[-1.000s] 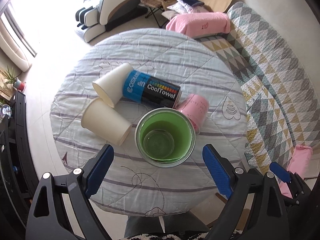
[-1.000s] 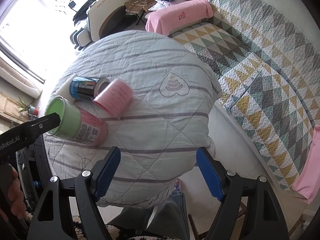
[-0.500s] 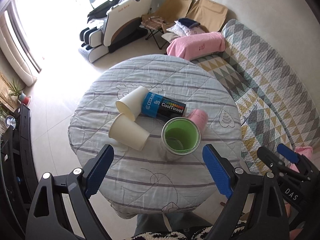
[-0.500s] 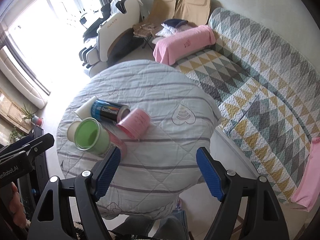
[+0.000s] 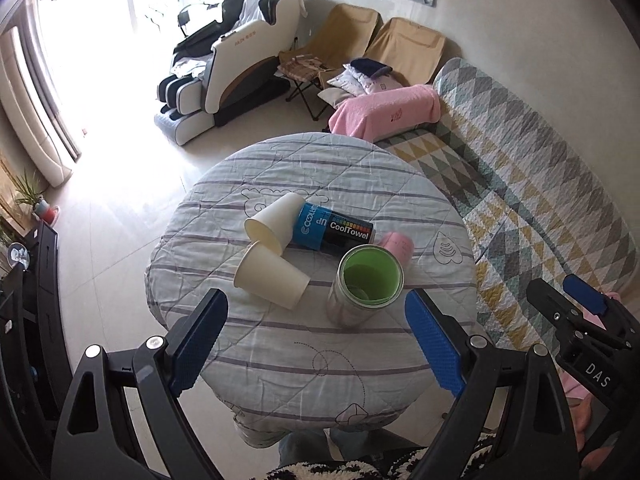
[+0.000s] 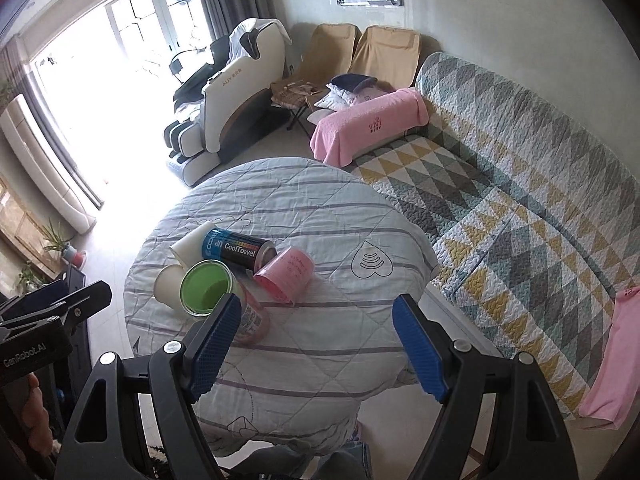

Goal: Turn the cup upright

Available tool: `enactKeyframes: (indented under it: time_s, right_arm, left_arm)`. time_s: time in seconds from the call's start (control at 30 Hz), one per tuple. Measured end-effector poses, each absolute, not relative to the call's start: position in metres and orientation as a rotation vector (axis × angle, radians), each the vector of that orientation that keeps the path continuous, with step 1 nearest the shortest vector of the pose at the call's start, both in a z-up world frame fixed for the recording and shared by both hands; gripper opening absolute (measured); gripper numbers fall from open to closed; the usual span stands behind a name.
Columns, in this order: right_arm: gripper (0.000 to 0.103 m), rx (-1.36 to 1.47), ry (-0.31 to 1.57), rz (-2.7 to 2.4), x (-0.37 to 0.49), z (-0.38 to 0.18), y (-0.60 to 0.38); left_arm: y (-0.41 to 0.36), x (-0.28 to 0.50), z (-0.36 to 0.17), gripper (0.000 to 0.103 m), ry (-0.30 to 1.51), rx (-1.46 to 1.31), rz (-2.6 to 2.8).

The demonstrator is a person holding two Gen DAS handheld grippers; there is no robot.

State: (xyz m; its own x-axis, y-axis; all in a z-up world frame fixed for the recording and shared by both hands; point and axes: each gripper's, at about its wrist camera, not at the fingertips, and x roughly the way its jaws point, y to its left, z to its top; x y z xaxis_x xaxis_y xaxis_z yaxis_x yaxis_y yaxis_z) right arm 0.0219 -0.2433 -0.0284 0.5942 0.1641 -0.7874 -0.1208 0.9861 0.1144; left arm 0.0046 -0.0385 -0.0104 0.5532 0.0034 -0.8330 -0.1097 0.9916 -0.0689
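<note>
A tall cup with a green inside (image 5: 368, 280) stands upright on the round table (image 5: 312, 344), also in the right wrist view (image 6: 208, 288). A pink cup (image 6: 286, 274) lies on its side beside it, partly hidden in the left wrist view (image 5: 398, 246). Two white paper cups (image 5: 270, 280) (image 5: 274, 220) lie on their sides. My left gripper (image 5: 316, 336) is open and empty, high above the table's near edge. My right gripper (image 6: 316, 344) is open and empty, also raised above the table.
A CoolTowel canister (image 5: 334, 230) lies on its side among the cups. A quilted sofa (image 6: 520, 216) runs along the right of the table. A massage chair (image 5: 228, 68) and folding chairs (image 6: 360, 56) stand at the far side of the room.
Both grippers have pulled up and back from the table, so the cups look smaller. The green cup stays standing upright where it was.
</note>
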Motion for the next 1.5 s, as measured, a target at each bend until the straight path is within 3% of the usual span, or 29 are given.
enactKeyframes:
  time_s: [0.33,0.9,1.5]
  right_arm:
    - [0.080,0.009,0.833,0.206,0.007,-0.009,-0.248]
    - [0.080,0.033,0.614,0.187,-0.029,0.026,-0.249]
    - [0.081,0.006,0.509,0.156,-0.055,0.032,-0.231]
  left_arm:
    - [-0.052,-0.007,0.009,0.092,0.893,-0.147,0.051]
    - [-0.062,-0.064,0.063,0.092,0.576,-0.042,0.085]
    - [-0.048,-0.085,0.053,0.092,0.513,-0.048,0.080]
